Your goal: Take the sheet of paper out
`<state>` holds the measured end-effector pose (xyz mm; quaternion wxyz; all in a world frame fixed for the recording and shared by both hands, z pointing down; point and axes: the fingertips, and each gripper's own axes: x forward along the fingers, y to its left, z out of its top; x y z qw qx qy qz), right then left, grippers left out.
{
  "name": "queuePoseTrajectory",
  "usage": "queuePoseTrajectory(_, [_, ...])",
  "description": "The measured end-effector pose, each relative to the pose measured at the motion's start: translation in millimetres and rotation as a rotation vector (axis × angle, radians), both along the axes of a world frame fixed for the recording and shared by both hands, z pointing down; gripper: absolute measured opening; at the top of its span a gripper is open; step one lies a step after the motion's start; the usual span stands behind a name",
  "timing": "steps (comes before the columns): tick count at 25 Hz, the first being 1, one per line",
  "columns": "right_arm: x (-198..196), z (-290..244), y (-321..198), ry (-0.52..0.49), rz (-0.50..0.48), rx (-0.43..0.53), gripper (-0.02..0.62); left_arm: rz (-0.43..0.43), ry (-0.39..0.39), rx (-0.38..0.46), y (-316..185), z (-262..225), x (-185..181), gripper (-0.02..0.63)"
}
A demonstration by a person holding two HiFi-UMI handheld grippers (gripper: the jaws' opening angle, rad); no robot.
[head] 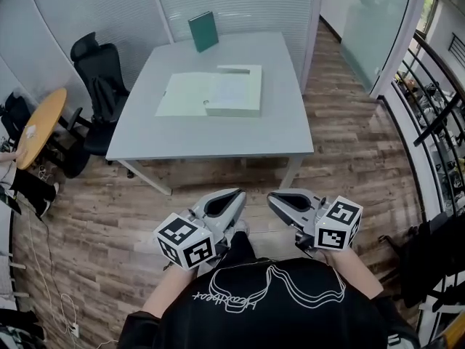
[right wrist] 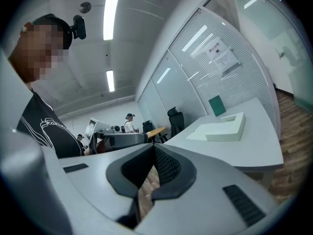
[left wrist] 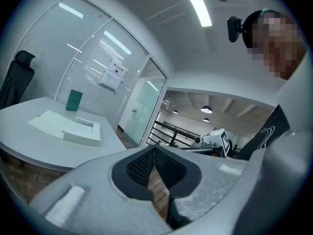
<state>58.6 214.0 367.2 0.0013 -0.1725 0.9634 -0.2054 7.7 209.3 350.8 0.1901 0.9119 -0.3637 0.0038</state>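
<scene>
Task not begun
The sheet point(head: 234, 90) lies in the open folder point(head: 185, 97) mid-desk point(head: 218, 140); left claw point(head: 231, 195) and right claw point(head: 275, 198), both closed and empty, hang well short of the desk's near edge

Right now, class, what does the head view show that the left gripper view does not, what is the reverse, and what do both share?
Only the head view: the round wooden table at the left, and the left gripper seen from outside with its marker cube. Only the left gripper view: the ceiling light strip, the notice on the glass wall, and that gripper's jaws meeting at their tips with nothing between. Both: the grey table, the open pale folder on it, the upright green book and the black chair.
</scene>
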Motion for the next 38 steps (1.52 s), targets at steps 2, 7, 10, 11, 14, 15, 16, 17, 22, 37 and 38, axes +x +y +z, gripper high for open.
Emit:
queuePoseTrajectory(2, [-11, 5, -27, -0.004, 0.012, -0.023, 0.008, 0.006, 0.001, -0.02, -28, 5, -12, 0.012])
queuePoseTrajectory(7, [-42, 17, -104, 0.004, 0.036, -0.088, 0.008, 0.023, -0.008, -0.076, -107, 16, -45, 0.012])
queuePoseTrajectory(10, [-65, 27, -149, 0.032, 0.05, -0.116, 0.008, 0.021, -0.013, -0.105, -154, 24, -71, 0.012])
queuePoseTrajectory(11, [-74, 29, -163, 0.04, 0.052, -0.124, 0.008, 0.018, -0.011, -0.113, -169, 27, -81, 0.012])
queuePoseTrajectory(14, [-98, 36, -198, 0.058, 0.042, -0.144, 0.008, 0.018, -0.003, -0.123, -206, 31, -107, 0.012])
queuePoseTrajectory(15, [-104, 36, -207, 0.056, 0.035, -0.149, 0.008, 0.02, -0.003, -0.122, -216, 32, -113, 0.012])
queuePoseTrajectory(16, [-108, 36, -216, 0.053, 0.032, -0.151, 0.008, 0.022, -0.005, -0.119, -226, 33, -119, 0.012])
queuePoseTrajectory(17, [-111, 35, -224, 0.052, 0.036, -0.152, 0.008, 0.025, -0.007, -0.115, -234, 34, -124, 0.012])
queuePoseTrajectory(22, [-115, 32, -260, 0.046, 0.086, -0.137, 0.008, 0.028, -0.012, -0.106, -272, 39, -142, 0.012])
queuePoseTrajectory(37, [-91, 51, -369, 0.03, 0.105, -0.183, 0.008, -0.042, -0.045, -0.182, -390, 67, -149, 0.096])
queuePoseTrajectory(38, [-89, 55, -379, 0.034, 0.105, -0.192, 0.008, -0.048, -0.049, -0.19, -400, 71, -150, 0.105])
